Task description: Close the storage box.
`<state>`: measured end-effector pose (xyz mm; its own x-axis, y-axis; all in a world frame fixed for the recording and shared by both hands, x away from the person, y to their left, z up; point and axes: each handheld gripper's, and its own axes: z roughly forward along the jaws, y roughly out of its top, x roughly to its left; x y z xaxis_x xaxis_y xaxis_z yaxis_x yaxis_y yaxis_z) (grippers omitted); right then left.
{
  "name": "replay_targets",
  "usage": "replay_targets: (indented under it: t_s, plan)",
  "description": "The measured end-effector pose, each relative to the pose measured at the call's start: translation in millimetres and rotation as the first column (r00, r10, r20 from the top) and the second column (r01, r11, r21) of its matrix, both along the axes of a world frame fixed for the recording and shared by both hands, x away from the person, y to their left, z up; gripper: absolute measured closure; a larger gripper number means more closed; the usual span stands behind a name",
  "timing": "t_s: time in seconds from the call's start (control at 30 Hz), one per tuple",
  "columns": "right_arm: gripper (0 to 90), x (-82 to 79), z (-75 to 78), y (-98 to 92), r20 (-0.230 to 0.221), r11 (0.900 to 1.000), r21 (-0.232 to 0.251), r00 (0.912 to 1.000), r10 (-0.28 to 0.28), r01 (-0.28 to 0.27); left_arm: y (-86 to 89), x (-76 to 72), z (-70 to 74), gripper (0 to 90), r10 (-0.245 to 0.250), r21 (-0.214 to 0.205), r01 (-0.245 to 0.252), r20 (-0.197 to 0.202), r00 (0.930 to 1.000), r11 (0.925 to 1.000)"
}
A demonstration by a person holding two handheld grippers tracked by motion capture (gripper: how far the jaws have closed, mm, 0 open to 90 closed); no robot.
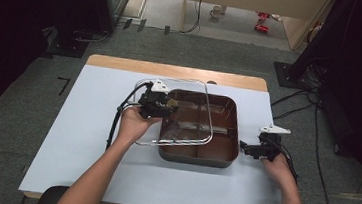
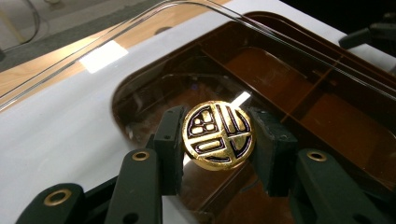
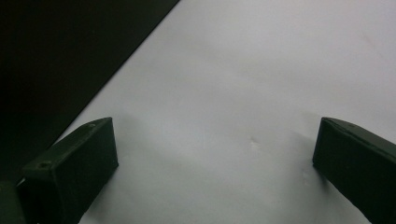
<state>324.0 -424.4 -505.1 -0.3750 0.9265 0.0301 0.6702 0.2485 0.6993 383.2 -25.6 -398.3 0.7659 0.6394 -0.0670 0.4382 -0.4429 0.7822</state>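
Observation:
A clear plastic lid (image 1: 189,82) with a round gold knob (image 2: 218,135) hangs tilted over the left part of a brown compartment tray (image 1: 237,132). My left gripper (image 1: 167,104) is shut on the knob, with a black pad on each side of it. In the left gripper view the tray (image 2: 327,107) and its dividers show through the lid (image 2: 140,70). My right gripper (image 1: 243,147) rests on the white table just off the tray's right wall. Its jaws stand wide open with nothing between them (image 3: 215,154).
The white tabletop (image 1: 90,138) has a wooden strip (image 1: 122,63) along its far edge. Cables (image 1: 299,101) run over the floor to the right. A black stand base (image 1: 69,46) sits beyond the far left corner.

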Motion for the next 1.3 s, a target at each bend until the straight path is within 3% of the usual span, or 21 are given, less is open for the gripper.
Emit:
replay_targets:
  t_s: [0.17,0.37,0.6,0.93,1.3]
  plan:
    - [0.0,0.0,0.0,0.0,0.000,1.0000,0.000,1.0000,0.000,0.000,-17.6,0.6,-4.3,59.3,-0.051,-0.005,0.051,-0.023,0.9984,0.9987]
    - [0.0,-0.1,0.1,0.1,-0.001,1.0000,0.001,1.0000,-0.001,0.001,-39.2,-2.8,-12.1,59.3,-0.110,0.025,0.110,-0.007,0.9939,0.9936]
    - [0.0,0.0,0.0,0.1,0.000,1.0000,0.001,1.0000,-0.001,0.001,-59.9,-4.1,-22.9,59.3,-0.145,0.035,0.146,-0.033,0.9889,0.9887]
    - [0.0,0.0,0.0,0.0,0.000,1.0000,0.001,1.0000,-0.001,0.001,-87.4,-7.8,-26.1,59.2,-0.122,0.036,0.123,-0.041,0.9917,0.9917]
    - [0.0,0.0,0.0,0.0,0.000,1.0000,0.001,1.0000,-0.001,0.001,-87.5,-4.1,-30.3,58.6,-0.128,0.008,0.129,-0.071,0.9892,0.9917]
